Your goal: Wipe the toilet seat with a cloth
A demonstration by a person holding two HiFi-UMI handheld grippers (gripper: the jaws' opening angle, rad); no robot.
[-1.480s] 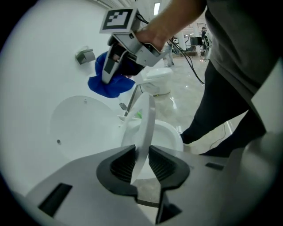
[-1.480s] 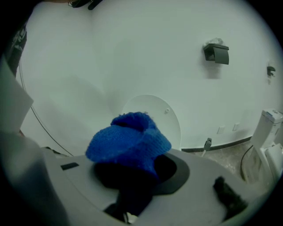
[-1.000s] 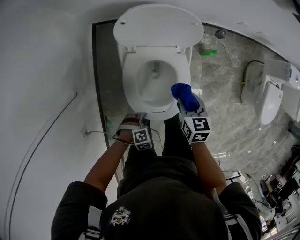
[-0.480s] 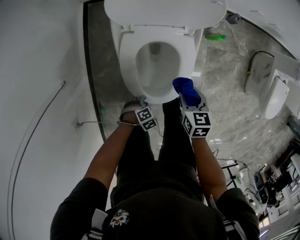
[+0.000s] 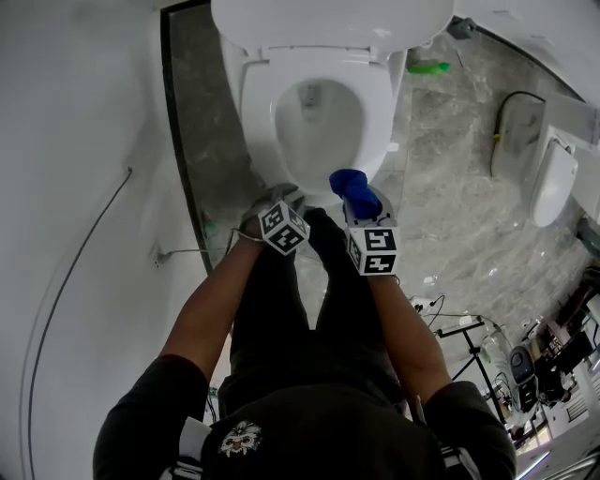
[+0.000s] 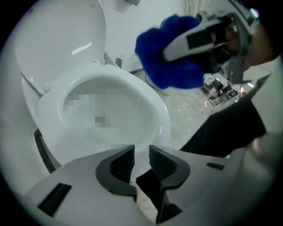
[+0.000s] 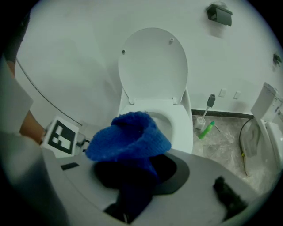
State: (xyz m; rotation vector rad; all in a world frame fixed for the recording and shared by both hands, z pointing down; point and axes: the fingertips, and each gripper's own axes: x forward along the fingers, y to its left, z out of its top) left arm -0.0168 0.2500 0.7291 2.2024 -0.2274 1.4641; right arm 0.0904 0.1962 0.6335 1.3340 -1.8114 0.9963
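Head view, steeply downward onto toilet seat (image 5: 375,112): white, lowered on the bowl. Lid (image 5: 328,23) raised behind the seat, its top edge cut off by the frame.

Blue cloth (image 5: 352,186): bunched, clamped in right claw (image 5: 359,199), at the seat's front rim, right of centre. Contact with the seat not determinable, the rim there hidden behind cloth and claw. Fingertips buried under the cloth in right gripper view, only its crumpled top and a dark hanging fold visible.

Left claw (image 6: 140,160): pads a narrow gap apart, nothing between. Just beside the seat's front rim, left of centre, pointed toward the bowl.

Green bottle (image 7: 206,130): lying on the floor (image 5: 450,187) to the right of the seat. Toilet brush (image 7: 208,107): in a holder just beside the bottle.

Dark trousers (image 5: 347,300): the person's, below the seat's front, toes out of sight beneath both claws.
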